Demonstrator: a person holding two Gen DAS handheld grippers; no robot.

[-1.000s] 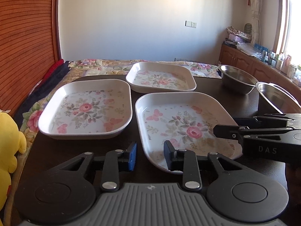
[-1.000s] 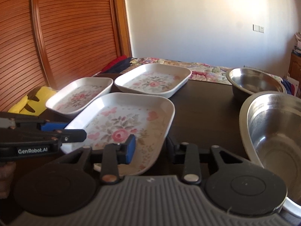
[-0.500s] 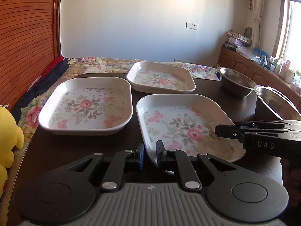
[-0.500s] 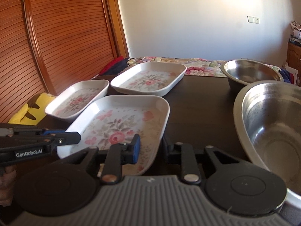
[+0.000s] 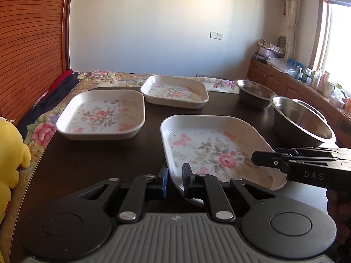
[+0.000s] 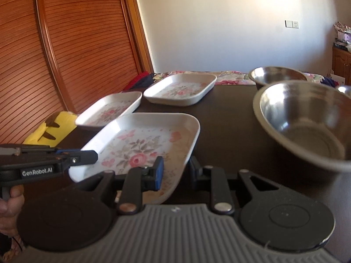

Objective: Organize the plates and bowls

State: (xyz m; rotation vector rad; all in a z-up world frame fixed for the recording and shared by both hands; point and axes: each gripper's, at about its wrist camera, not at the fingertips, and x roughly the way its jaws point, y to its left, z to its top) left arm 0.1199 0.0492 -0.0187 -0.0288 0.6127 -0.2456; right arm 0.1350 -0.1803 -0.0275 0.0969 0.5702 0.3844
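Three white floral plates lie on the dark table (image 5: 87, 160). My left gripper (image 5: 175, 180) is shut on the front left rim of the near plate (image 5: 215, 153). My right gripper (image 6: 175, 172) is shut on the front right rim of that near plate (image 6: 140, 146), which looks slightly raised and tilted. Each gripper shows in the other's view: the right gripper (image 5: 254, 159) at the plate's right edge, the left gripper (image 6: 94, 155) at its left. A second plate (image 5: 101, 114) sits at the left and a third plate (image 5: 175, 92) at the back. Steel bowls, one large (image 6: 307, 127) and one smaller (image 6: 278, 76), stand to the right.
A yellow plush toy (image 5: 11, 164) lies off the table's left edge, on a floral bedspread (image 5: 109, 76). A ribbed wooden panel (image 6: 76, 43) rises on the left. A wooden cabinet (image 5: 274, 76) with clutter runs along the right wall under the window.
Both grippers' fingers have narrowed onto the near plate's rim. Both cameras have risen, and the plate now looks lifted at its near edge.
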